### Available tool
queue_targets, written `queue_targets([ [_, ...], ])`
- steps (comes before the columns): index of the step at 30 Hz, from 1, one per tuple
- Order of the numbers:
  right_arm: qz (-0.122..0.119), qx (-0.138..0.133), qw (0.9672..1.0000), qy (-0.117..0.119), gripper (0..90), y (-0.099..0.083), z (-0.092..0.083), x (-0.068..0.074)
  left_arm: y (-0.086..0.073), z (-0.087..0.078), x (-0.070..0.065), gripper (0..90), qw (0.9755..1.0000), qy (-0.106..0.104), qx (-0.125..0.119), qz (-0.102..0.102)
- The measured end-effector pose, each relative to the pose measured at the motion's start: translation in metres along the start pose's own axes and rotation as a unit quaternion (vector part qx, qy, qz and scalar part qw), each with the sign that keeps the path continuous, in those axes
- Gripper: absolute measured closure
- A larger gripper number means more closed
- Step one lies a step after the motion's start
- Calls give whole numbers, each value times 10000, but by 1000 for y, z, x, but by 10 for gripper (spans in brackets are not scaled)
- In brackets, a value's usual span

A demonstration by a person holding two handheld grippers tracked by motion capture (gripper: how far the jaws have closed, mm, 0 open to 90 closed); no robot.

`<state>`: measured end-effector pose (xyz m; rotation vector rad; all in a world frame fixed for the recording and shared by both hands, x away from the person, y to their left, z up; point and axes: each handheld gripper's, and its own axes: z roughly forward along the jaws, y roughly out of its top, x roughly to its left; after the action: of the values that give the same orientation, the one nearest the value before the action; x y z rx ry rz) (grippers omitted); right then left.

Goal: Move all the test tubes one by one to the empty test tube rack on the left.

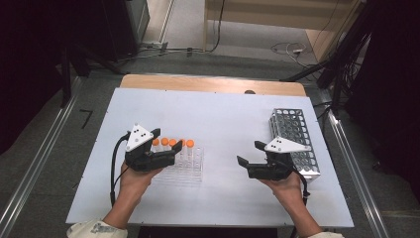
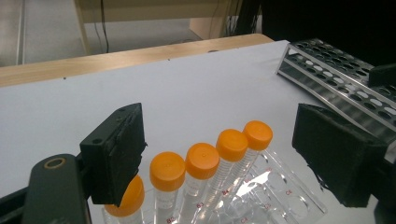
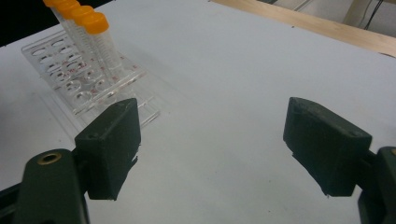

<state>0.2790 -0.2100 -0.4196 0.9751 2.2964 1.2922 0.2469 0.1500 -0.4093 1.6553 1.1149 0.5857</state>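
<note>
A clear plastic rack stands on the white table top at the front left and holds a row of several orange-capped tubes, all upright. My left gripper hovers at that row, open. In the left gripper view its jaws stand wide on either side of the tubes, and the left pad overlaps the nearest cap without pressing on it. My right gripper hangs open over bare table to the right. Its jaws have nothing between them, with the rack and tubes off to their left.
A metal wire tube rack lies at the table's right side, just behind my right hand; it also appears as the wire rack. A wooden strip runs along the far edge. Cables and dark stands sit on the floor beyond.
</note>
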Motion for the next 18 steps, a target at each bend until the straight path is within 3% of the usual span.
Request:
queue_targets([
  [18,117,-54,9998,-123,170,-5,-10,-9,-1,-9,5,174,9999,119,-41,-48],
])
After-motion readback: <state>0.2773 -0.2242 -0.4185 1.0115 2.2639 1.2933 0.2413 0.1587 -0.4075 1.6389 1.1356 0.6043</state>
